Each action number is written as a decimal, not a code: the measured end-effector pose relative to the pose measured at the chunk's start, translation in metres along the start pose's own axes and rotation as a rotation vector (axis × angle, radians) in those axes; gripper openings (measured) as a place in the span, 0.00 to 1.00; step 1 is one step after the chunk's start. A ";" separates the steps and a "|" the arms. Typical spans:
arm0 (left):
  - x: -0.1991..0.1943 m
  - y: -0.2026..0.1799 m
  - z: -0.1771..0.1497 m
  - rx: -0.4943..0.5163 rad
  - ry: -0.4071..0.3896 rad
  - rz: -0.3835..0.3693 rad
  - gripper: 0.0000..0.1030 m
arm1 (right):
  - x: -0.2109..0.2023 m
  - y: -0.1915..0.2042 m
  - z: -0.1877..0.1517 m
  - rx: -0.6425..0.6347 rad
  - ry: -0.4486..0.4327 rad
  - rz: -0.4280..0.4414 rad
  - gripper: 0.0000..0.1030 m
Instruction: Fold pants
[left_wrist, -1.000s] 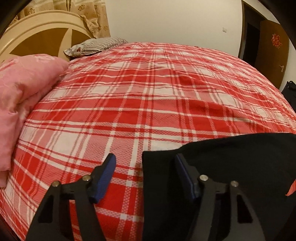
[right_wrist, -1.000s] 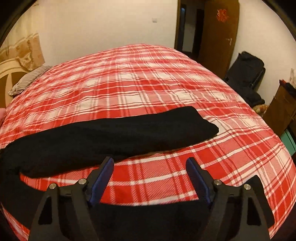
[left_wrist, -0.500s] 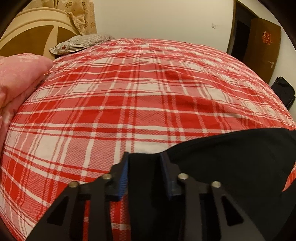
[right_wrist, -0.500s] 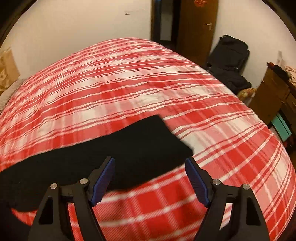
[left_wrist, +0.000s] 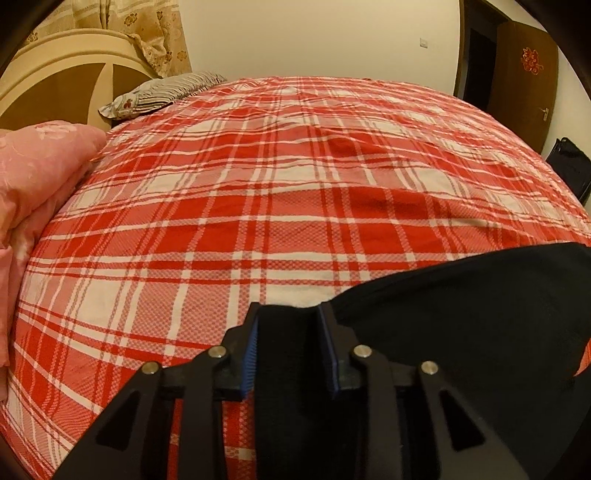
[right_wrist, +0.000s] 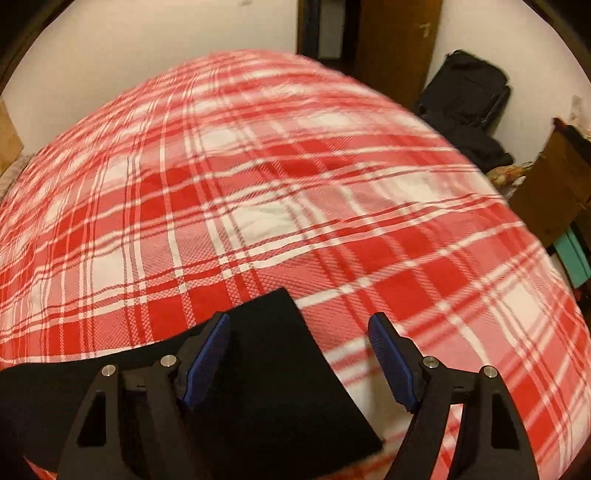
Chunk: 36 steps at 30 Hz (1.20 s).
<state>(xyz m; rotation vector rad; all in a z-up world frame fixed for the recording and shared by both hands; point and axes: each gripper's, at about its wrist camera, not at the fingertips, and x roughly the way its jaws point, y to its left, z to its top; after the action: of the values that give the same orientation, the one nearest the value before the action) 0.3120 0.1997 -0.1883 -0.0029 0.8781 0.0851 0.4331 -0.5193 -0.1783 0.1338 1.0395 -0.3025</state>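
The black pants (left_wrist: 461, 317) lie on the red and white plaid bed (left_wrist: 280, 184). In the left wrist view my left gripper (left_wrist: 290, 350) is shut on a fold of the black cloth at the pants' left end, lifted a little off the sheet. In the right wrist view my right gripper (right_wrist: 299, 354) is open, its blue pads apart over the squared end of a pant leg (right_wrist: 280, 369). The left pad sits over the cloth, the right pad over the bare sheet (right_wrist: 258, 184).
A pink quilt (left_wrist: 33, 192) is piled at the bed's left side, with a striped pillow (left_wrist: 162, 92) and a wooden headboard (left_wrist: 62, 81) behind. A black bag (right_wrist: 469, 107), a brown door (right_wrist: 391, 44) and boxes (right_wrist: 554, 192) stand past the bed's right edge.
My left gripper closed on the pants' edge and now holds it raised. My right gripper swung right and came down over the leg end, staying open.
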 end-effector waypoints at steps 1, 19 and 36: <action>0.000 0.000 0.000 -0.003 0.000 0.008 0.39 | 0.004 0.001 0.001 -0.006 0.004 0.002 0.76; -0.019 -0.004 0.010 0.019 -0.058 -0.056 0.12 | -0.037 0.002 -0.008 -0.050 -0.087 0.163 0.06; -0.099 0.014 -0.008 -0.035 -0.238 -0.183 0.12 | -0.167 -0.056 -0.090 -0.031 -0.357 0.221 0.05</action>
<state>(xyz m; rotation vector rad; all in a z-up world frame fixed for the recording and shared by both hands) 0.2423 0.2061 -0.1172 -0.1042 0.6354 -0.0696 0.2633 -0.5196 -0.0773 0.1587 0.6683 -0.1035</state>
